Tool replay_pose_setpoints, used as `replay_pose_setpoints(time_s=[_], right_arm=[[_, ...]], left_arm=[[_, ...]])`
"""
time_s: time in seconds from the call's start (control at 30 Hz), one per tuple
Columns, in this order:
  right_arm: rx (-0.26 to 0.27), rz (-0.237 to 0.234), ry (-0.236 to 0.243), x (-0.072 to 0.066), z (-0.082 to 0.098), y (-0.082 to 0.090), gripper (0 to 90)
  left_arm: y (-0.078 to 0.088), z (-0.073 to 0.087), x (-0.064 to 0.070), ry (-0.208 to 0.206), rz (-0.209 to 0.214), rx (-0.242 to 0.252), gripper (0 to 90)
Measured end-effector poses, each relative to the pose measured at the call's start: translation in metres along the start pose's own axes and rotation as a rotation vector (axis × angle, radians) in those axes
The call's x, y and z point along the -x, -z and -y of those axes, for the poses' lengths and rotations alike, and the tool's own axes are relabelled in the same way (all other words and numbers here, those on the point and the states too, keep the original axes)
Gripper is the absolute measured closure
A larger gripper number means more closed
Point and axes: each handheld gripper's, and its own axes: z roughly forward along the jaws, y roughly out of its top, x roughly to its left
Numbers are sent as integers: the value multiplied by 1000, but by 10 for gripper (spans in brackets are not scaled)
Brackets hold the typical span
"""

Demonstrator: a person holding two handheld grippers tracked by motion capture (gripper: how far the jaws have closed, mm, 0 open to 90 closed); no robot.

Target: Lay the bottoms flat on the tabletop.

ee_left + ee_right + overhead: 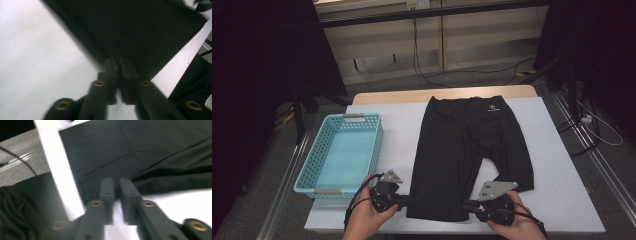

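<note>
Your left tool (404,201) and right tool (468,205) sit at opposite corners of the near leg hem of the black fabric shorts (467,145), lying flat on the white table (557,190). Both tools' jaws stand slightly parted, gripping nothing, the hem just ahead of their tips.

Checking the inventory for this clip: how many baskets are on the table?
1. The light blue perforated basket sits at the table's left side, beside the black shorts, with nothing visible inside it.

One pair of black shorts (469,150), one blue basket (323,150), two tools.
</note>
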Motion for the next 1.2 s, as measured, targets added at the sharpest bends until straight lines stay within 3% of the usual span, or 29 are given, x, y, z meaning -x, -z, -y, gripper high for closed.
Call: replay_pose_setpoints(time_s=[0.1, 0.33, 0.57, 0.83, 0.97, 1.0, 1.2], right_arm=[[29, 31, -23, 9, 0, 7, 682], [66, 139, -103, 43, 7, 26, 614], [15, 223, -125, 65, 18, 26, 626], [-73, 272, -118, 77, 28, 16, 640], [-69, 272, -112, 79, 29, 17, 743], [-76, 280, -97, 79, 29, 17, 859], [-54, 246, -115, 80, 28, 25, 896]], left_arm=[[-3, -4, -1, -21, -29, 46, 482], [-10, -17, -4, -53, -47, 92, 260], [-21, -29, -5, -65, -43, 105, 213], [-29, -34, -8, -70, -50, 98, 193], [-29, -33, -11, -79, -63, 100, 188], [-29, -34, -11, -80, -67, 103, 187], [-26, -35, -10, -90, -64, 117, 185]])
